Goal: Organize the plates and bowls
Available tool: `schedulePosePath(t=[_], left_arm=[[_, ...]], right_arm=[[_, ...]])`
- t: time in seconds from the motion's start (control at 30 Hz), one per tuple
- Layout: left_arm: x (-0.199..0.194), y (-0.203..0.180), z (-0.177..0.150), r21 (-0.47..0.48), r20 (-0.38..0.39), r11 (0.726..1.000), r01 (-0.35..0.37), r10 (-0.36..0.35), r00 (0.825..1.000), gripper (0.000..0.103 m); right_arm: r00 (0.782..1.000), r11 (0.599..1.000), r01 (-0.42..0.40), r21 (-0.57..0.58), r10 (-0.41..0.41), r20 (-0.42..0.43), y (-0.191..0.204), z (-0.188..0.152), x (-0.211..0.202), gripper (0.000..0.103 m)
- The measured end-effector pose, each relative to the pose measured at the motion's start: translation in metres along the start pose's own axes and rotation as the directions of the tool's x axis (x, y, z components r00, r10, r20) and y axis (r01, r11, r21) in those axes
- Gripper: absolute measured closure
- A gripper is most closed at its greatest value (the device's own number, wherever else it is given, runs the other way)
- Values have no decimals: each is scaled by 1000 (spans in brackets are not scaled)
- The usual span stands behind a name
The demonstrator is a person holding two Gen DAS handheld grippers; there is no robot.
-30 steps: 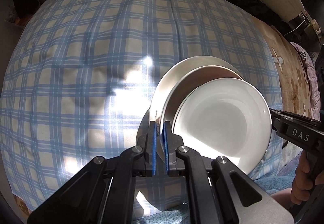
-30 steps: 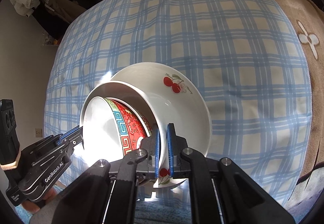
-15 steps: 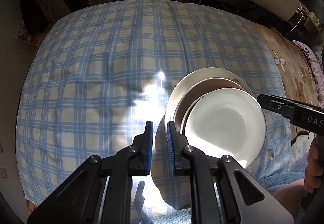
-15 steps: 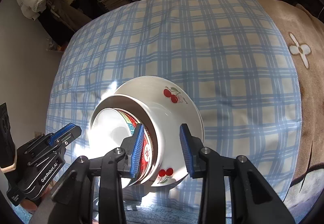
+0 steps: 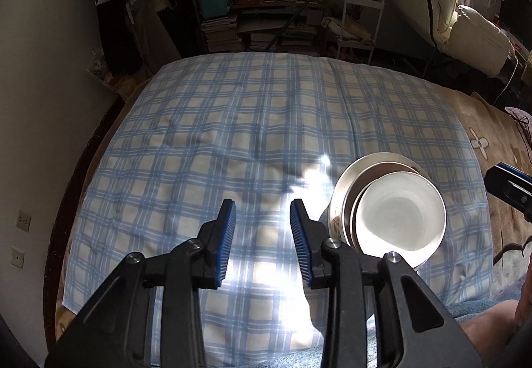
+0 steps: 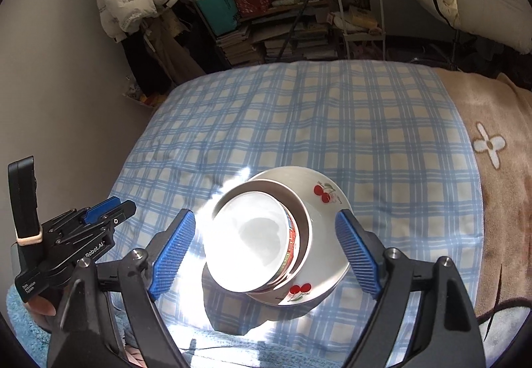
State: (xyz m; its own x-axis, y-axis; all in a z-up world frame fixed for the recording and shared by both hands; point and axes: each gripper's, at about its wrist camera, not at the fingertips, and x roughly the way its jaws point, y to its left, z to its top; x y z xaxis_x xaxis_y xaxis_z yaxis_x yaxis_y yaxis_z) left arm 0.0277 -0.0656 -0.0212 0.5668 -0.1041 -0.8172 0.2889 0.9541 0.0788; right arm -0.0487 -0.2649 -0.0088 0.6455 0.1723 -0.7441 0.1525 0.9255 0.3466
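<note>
Just let go of the stack (image 6: 276, 245), sitting nested on the bed (image 5: 232, 135) between the right tongs (image 6: 266, 255). Both tongs opening, empty (left tongs (image 5: 262, 235) beside it). Looks sorted; next, check nothing's left.

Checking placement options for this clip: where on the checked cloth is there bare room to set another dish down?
The checked cloth is bare across its whole far half, toward the shelves, and on its left side up to the wall. It is crowded only at the near right, where the nested bowls sit between the two hand-held grippers.
</note>
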Motion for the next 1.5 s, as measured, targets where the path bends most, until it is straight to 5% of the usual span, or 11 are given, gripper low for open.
schedulePosePath(t=[0.13, 0.2, 0.4, 0.63, 0.8, 1.13, 1.5], left_arm=[[-22, 8, -6, -10, 75, 999, -40, 40, 996, 47], [-35, 11, -11, -4, 122, 998, -61, 61, 991, 30], [-73, 19, -22, -11, 256, 992, -125, 124, 959, 10], [-106, 24, -37, -26, 387, 983, -181, 176, 905, 3], [-114, 28, -43, -45, 430, 983, -178, 180, 885, 2], [-101, 34, -44, -58, 399, 982, -180, 188, 897, 2], [-92, 37, -44, -57, 382, 979, -195, 202, 902, 2]], right_arm=[[996, 999, -13, -41, 17, 92, 14, -2, -22, 4], [990, 998, -4, -60, 12, 140, 20, -4, -31, 4], [960, 993, 56, -106, -24, 279, 34, -10, -55, 0], [926, 991, 81, -105, -36, 375, 43, -19, -72, 0], [912, 986, 128, -106, -76, 403, 47, -25, -74, 0], [904, 967, 216, -134, -146, 401, 54, -31, -60, 0], [908, 965, 218, -148, -145, 394, 55, -31, -52, 0]])
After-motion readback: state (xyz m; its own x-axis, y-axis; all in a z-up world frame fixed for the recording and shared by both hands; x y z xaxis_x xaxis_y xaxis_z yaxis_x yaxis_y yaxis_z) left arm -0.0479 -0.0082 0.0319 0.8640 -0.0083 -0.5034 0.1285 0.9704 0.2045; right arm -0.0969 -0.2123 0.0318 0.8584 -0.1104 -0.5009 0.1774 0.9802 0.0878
